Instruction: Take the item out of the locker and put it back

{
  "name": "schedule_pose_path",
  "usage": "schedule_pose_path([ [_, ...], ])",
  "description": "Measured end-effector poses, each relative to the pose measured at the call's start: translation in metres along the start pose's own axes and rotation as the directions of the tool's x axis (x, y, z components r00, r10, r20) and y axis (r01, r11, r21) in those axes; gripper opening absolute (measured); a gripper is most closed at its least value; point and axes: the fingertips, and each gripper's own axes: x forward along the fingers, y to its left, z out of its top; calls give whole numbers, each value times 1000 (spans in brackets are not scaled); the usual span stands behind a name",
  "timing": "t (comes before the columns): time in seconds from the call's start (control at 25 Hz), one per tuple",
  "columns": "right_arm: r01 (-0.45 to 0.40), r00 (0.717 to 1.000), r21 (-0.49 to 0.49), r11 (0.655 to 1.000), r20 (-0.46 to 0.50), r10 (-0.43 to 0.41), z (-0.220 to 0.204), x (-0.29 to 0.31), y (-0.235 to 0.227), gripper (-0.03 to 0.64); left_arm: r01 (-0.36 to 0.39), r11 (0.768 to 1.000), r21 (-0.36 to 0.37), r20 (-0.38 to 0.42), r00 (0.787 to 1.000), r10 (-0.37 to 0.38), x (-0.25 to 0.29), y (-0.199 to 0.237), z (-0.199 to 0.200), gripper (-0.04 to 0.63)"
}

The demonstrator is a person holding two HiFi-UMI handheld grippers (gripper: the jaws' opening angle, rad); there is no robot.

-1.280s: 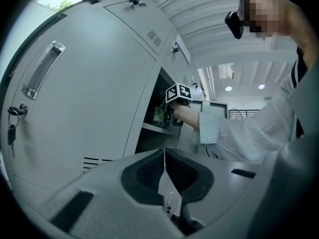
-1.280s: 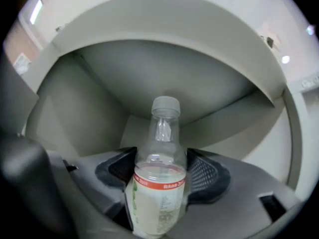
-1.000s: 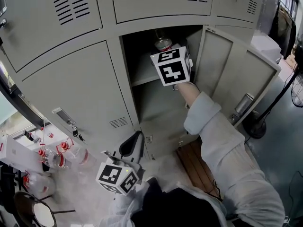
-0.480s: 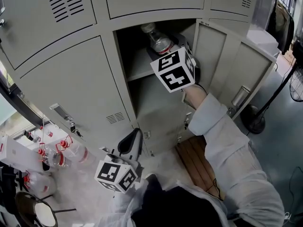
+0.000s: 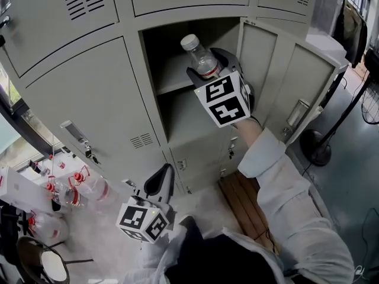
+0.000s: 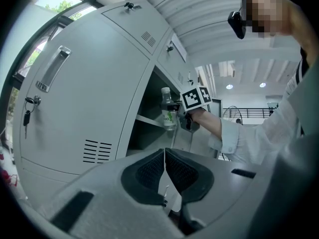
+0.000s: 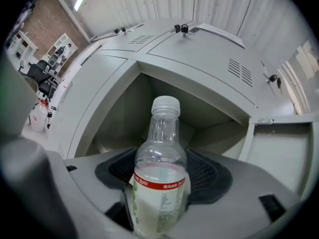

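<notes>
A clear plastic bottle (image 5: 198,54) with a white cap and a red-banded label stands upright between the pads of my right gripper (image 5: 205,71), which is shut on it just in front of the open locker compartment (image 5: 172,76). In the right gripper view the bottle (image 7: 159,183) fills the middle, with the locker opening (image 7: 209,118) behind it. My left gripper (image 5: 164,175) hangs low in front of the lower lockers, shut and holding nothing. The left gripper view shows its pads (image 6: 149,171) pressed together, and the bottle (image 6: 168,111) far off at the locker.
The locker door (image 5: 284,76) stands swung open to the right. A key hangs in the neighbouring door's lock (image 5: 87,152). Several bottles (image 5: 77,191) lie on the floor at left. A wooden board (image 5: 243,200) lies below the locker, and a fan (image 5: 370,105) stands at right.
My right gripper has drawn the bottle off the locker shelf, outward and slightly down, so the whole bottle now shows in front of the opening. The left gripper has hardly moved.
</notes>
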Motion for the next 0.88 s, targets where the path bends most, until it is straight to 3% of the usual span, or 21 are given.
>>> schedule_pose_path([
  [0.48,-55,996,221,974,78,39,-36,-101,36,313,-26,1000,13,-40,999,26,-41,-14,-33,14],
  [0.72,-56,994,350,935,103,21,-51,-164,45,313,-28,999,15,-38,999,29,-53,-20,-37,15],
  [0.88,-32,998,463,886,64,3,-81,-207,58,313,-51,999,8,-29,998,51,-58,-17,-37,14],
])
